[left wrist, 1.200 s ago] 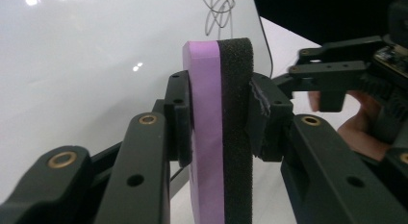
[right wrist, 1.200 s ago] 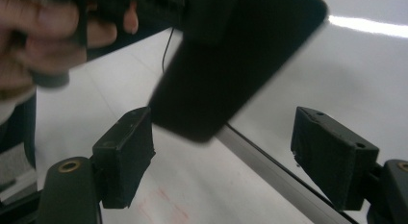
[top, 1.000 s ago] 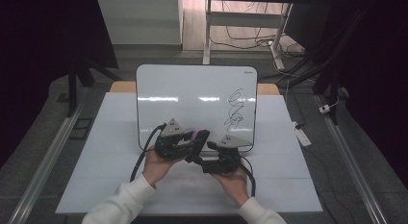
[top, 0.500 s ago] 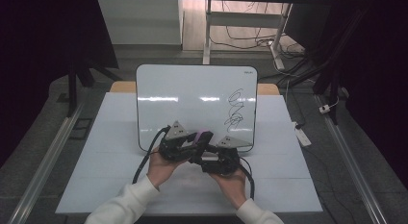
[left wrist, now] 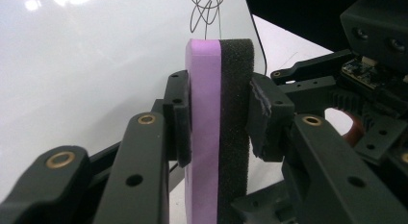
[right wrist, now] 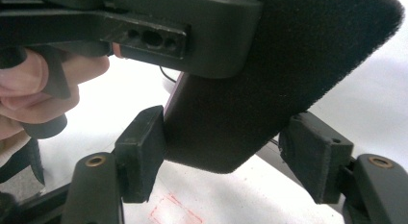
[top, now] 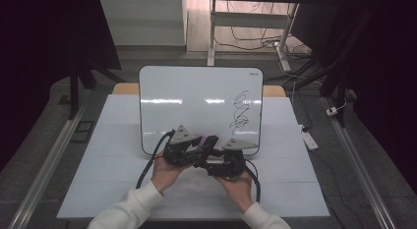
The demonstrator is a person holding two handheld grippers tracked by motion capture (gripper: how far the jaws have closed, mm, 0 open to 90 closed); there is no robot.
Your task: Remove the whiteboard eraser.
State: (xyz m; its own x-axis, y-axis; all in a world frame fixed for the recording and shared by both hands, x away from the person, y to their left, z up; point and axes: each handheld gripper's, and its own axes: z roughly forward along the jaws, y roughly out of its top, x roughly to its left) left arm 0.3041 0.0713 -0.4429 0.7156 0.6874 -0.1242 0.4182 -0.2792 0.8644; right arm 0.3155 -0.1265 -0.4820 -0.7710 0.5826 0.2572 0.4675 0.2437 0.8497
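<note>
A whiteboard eraser [left wrist: 219,89], purple body with black felt, stands on edge in my left gripper [left wrist: 219,118], which is shut on its two flat faces. In the high view the left gripper [top: 204,143] holds the eraser [top: 209,139] low over the whiteboard's [top: 196,101] near edge. My right gripper [top: 207,153] meets it from the right. In the right gripper view the right gripper [right wrist: 226,156] has just been closing, with the eraser's [right wrist: 269,80] rounded end between its jaws. One pad [right wrist: 142,152] touches it; the other pad [right wrist: 315,156] stands just off it.
Black scribbles [top: 241,111] mark the whiteboard's right half. The board lies on a white table [top: 113,189]. A white power strip [top: 309,138] sits off the table's right edge. A faint red outline [right wrist: 173,212] is drawn on the surface under the right jaws.
The two grippers have drawn closer together, and the left one has sunk slightly. The right jaws have narrowed around the eraser's end. The left grip on the eraser is unchanged.
</note>
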